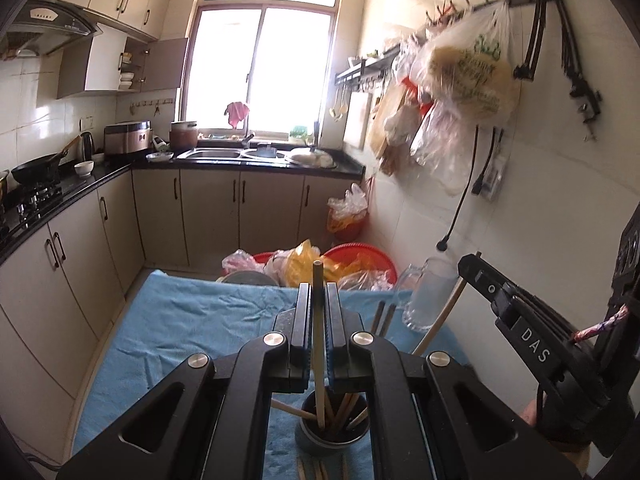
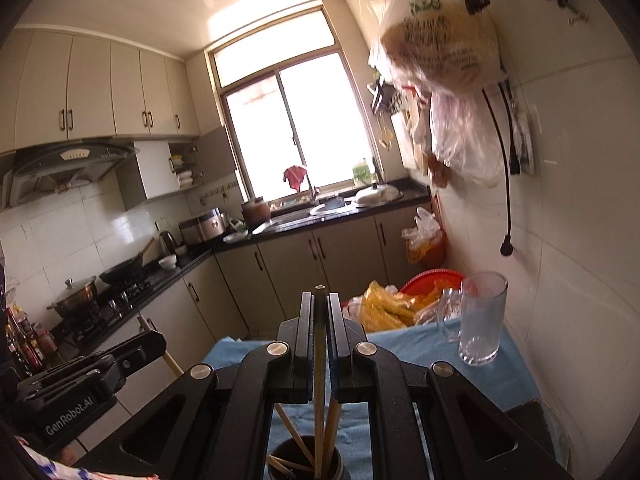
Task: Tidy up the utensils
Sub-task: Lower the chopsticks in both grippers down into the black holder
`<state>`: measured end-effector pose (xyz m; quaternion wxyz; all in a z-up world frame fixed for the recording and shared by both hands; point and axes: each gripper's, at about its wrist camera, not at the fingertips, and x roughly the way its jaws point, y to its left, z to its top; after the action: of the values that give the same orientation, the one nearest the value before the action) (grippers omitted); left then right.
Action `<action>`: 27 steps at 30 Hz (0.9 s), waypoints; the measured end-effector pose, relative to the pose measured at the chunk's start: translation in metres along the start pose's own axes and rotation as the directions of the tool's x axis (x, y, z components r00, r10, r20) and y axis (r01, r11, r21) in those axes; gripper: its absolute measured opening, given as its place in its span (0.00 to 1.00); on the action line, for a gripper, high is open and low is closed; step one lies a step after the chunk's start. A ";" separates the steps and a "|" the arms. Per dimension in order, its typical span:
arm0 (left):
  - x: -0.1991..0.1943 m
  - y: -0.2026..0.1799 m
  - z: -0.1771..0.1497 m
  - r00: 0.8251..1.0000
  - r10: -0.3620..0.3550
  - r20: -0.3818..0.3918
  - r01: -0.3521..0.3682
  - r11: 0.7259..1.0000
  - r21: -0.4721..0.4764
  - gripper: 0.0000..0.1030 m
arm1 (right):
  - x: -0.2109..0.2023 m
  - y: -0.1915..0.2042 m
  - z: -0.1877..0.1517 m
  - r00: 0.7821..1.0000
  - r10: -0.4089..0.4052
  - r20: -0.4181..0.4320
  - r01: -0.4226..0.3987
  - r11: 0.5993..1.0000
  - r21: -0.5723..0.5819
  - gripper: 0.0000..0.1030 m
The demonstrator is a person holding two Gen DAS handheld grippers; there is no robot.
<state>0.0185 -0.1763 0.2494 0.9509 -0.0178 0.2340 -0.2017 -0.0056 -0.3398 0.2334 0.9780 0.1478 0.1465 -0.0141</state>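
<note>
My left gripper (image 1: pixel 319 292) is shut on a wooden chopstick (image 1: pixel 318 320) held upright, its lower end inside a dark round holder (image 1: pixel 332 434) that holds several chopsticks. My right gripper (image 2: pixel 320 300) is shut on another chopstick (image 2: pixel 319 380), also upright, its lower end in the same holder (image 2: pixel 306 462). Loose chopsticks (image 1: pixel 320 470) lie on the blue cloth (image 1: pixel 180 320) in front of the holder. The right gripper's body (image 1: pixel 520 320) shows in the left wrist view, with a chopstick (image 1: pixel 440 320) by it. The left gripper's body (image 2: pixel 92 372) shows in the right wrist view.
A clear glass mug (image 2: pixel 480 320) stands on the blue cloth (image 2: pixel 420 348) near the tiled wall; it also shows in the left wrist view (image 1: pixel 428 292). Red basins with plastic bags (image 1: pixel 320 264) sit beyond the table. Bags (image 1: pixel 460 76) hang from wall hooks. Kitchen counters run along the left and back.
</note>
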 end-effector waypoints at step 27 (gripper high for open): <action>0.042 0.002 -0.038 0.995 0.051 -0.089 -0.046 0.997 0.054 0.05 | 0.041 -0.004 -0.051 0.989 0.015 -0.149 -0.017 1.000 -0.012 0.06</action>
<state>0.0357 -0.1883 0.1968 0.9442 0.0217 0.2716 -0.1851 0.0189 -0.3278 0.1738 0.9654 0.1430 0.2180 0.0059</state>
